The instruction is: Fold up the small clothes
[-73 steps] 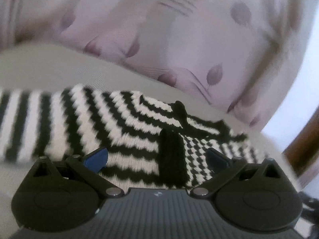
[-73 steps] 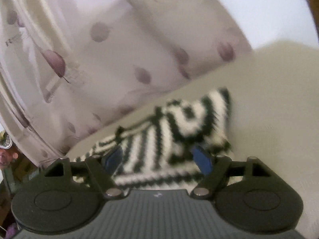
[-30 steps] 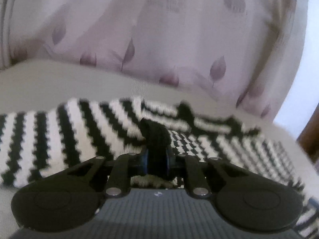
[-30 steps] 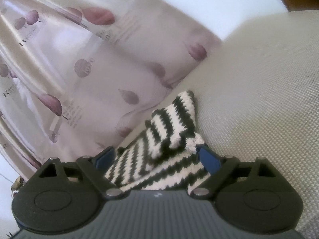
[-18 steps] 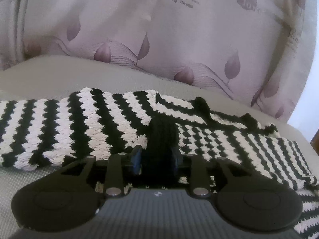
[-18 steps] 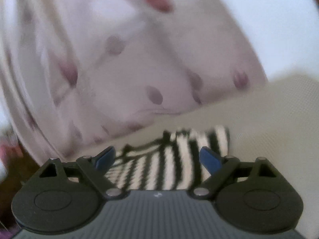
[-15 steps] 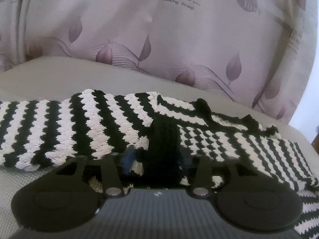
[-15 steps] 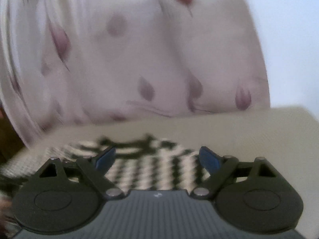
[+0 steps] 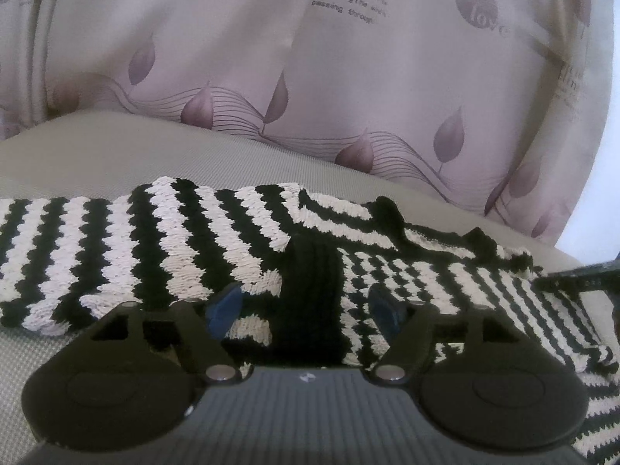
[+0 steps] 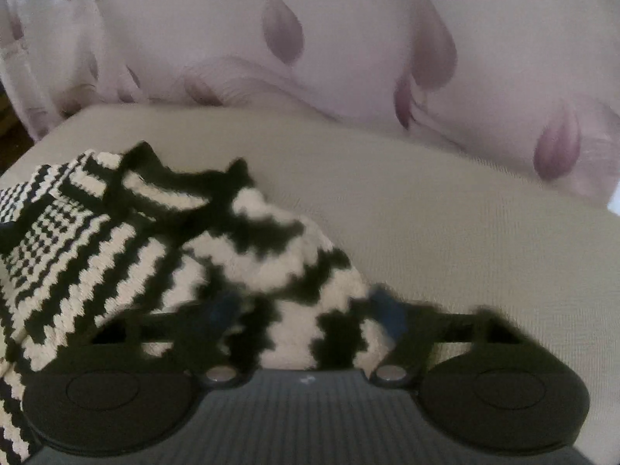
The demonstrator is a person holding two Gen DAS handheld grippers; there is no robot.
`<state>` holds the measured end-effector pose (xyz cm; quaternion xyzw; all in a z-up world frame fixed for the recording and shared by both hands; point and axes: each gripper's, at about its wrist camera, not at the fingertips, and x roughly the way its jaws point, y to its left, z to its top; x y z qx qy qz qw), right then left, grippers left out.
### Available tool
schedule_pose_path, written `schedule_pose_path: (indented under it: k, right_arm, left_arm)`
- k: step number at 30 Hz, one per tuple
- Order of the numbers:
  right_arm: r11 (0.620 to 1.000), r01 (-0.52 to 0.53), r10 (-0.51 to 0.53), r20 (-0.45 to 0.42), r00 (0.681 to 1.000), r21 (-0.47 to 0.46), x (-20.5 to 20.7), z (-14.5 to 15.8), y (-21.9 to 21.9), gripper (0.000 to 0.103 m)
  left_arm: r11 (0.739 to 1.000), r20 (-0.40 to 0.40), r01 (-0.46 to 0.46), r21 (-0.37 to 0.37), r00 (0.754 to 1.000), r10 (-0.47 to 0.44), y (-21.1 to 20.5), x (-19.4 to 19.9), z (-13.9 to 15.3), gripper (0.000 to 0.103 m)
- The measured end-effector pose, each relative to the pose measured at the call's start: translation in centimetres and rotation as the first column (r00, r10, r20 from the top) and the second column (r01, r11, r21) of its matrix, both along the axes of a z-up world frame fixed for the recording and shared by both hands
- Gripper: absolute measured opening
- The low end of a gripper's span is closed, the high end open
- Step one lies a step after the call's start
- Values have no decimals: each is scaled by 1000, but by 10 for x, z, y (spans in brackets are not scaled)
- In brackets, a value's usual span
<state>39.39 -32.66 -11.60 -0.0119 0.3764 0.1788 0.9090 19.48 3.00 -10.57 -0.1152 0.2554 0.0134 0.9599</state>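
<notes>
Lying flat on a beige cushion (image 9: 97, 147), the black-and-white striped knit garment (image 9: 128, 244) spreads from the left edge of the left wrist view across to the right, its near hem passing under the left gripper (image 9: 306, 310). That gripper stands released, its blue-padded fingers (image 9: 224, 310) spread wide on either side of a solid black knit band (image 9: 314, 294) that runs from near to far between them; neither pad is seen pressing on the band. At the far right of this view a dark object touches the garment's right edge; what it is cannot be told. In the right wrist view the garment (image 10: 97, 240) is bunched into a raised fold at the near left, with black trim points along its far edge. The right gripper (image 10: 306, 314) is blurred by motion, but its fingers read as spread apart, with striped knit lying between and beneath them; whether the pads touch the cloth cannot be told. Bare cushion lies to the right of and beyond the garment in the right wrist view, and beyond its far edge in the left wrist view. A pale curtain (image 9: 348, 77) printed with mauve leaves and lettering hangs along the cushion's far edge in both views.
</notes>
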Motion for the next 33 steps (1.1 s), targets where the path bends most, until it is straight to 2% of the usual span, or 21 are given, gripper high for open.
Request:
schedule_pose_path:
  k: [1,4,5,7,9,14,17,19,21,23,25,27,28,30,32,33]
  right_arm:
    - [999,10,-9,18,1000,-41,0,1,4,27]
    - [999,39,-38,39,999,-25,-4,1,2,20]
    - [998,64,-63,52,997,-19,-6,2,-2,15]
    - [990,140,-141,89,986,19,-17,5,-21,14]
    - [976,212,-215,76,974,51,-22,-1,-41,14]
    - [963,265,-267,80,960,38,-17,-3,-44,12]
    - [942,273,-291,66,954,197,-17,-4,-58,13]
    - [923,311,-341,104,934,226,-24,1,-61,13]
    - [927,310,-345,154,926,211,-33,8,-60,13]
    - [948,266,-294,161,942,175,-33,11,-50,13]
    - [974,218,-225,127,966,68,-27,3,-32,12]
    - [973,224,-220,70,973,-56,-16,-15,-23,11]
    - [966,256,-252,86,964,-42,-15,-16,-27,11]
    - [932,361,-363,59,930,44,-15,-13,-42,11]
    - [891,445,-453,92,887,90,-30,-10,-51,12]
    - [874,463,-480,110,871,145,-41,-8,-55,12]
  left_arm:
    - [1000,3,-3,0,1000,3,0,0,0,78]
    - [1000,8,-12,-13,1000,12,2,-1,0,83]
    - [1000,9,-15,-18,1000,15,3,-1,0,84]
    - [999,15,-27,-26,1000,27,4,-2,0,89]
    - [999,14,-31,-19,999,31,3,-1,0,89]
    - [999,13,-34,-13,999,34,2,-1,1,90]
    - [999,13,-39,-13,999,39,2,-1,1,93]
    - [999,14,-39,-7,999,39,1,-2,1,96]
    - [999,15,-39,-2,999,39,1,-1,1,96]
    - [999,12,-39,1,999,39,1,0,1,96]
    - [999,12,-41,1,999,41,1,0,2,97]
    - [999,12,-43,-2,999,43,2,0,1,97]
    - [999,10,-44,-2,999,44,2,1,1,97]
    - [999,10,-43,-4,999,43,3,0,1,99]
    - [999,9,-42,-2,999,42,2,0,0,101]
    - [999,9,-43,1,999,43,2,-1,0,102]
